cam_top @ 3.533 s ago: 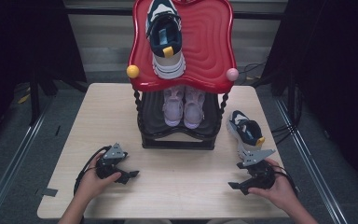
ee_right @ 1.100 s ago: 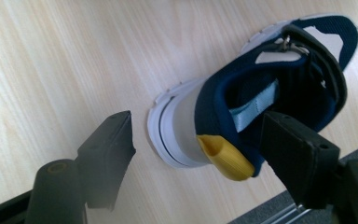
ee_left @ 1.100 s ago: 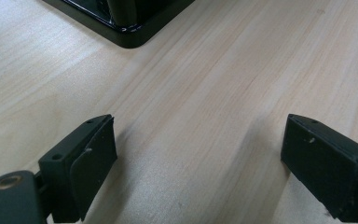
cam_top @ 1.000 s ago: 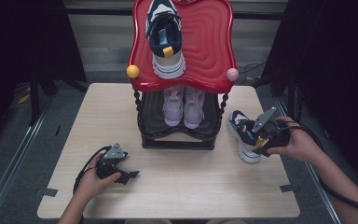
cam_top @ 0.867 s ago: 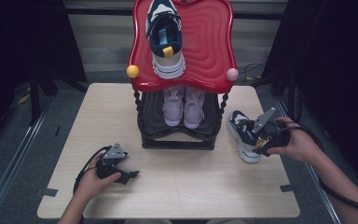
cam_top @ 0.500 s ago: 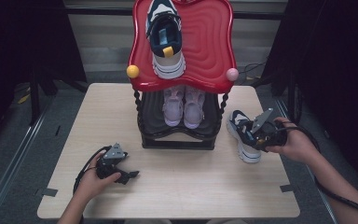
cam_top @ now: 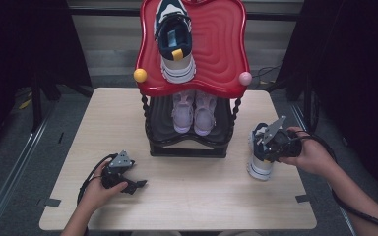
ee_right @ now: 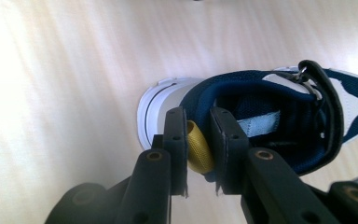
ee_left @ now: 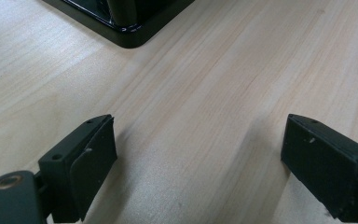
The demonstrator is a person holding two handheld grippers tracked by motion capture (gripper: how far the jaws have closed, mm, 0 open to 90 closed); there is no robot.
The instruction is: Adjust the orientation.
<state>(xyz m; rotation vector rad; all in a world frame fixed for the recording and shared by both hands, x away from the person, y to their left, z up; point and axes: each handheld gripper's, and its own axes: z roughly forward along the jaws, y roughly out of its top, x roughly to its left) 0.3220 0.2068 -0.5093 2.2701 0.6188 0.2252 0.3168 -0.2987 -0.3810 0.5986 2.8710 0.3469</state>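
Down at the near left of the table (cam_top: 187,201), the left gripper (cam_top: 137,184) lies low on the wood in the person's left hand (cam_top: 98,189), jaws spread wide apart with nothing but bare wood between them; its own view catches a corner of the rack's black base (ee_left: 121,18) just ahead. Over on the right side, the right gripper (cam_top: 265,147) in the right hand (cam_top: 312,156) has just been closing, and the jaws are now pinched on the yellow heel tab (ee_right: 198,147) of the navy and white sneaker (cam_top: 262,157), one jaw outside the heel, the other inside the collar. That sneaker stands on the table just right of the rack, heel toward the near edge and toe toward the far side. Moving farther back, the black lower shelf (cam_top: 216,140) holds a pair of pale pink shoes (cam_top: 194,110) side by side. Above them the red wavy top shelf (cam_top: 221,54) carries the matching navy sneaker (cam_top: 174,39) on its left half, yellow tab facing us, with a yellow ball (cam_top: 140,75) at the shelf's left corner and a pink ball (cam_top: 245,78) at the right.
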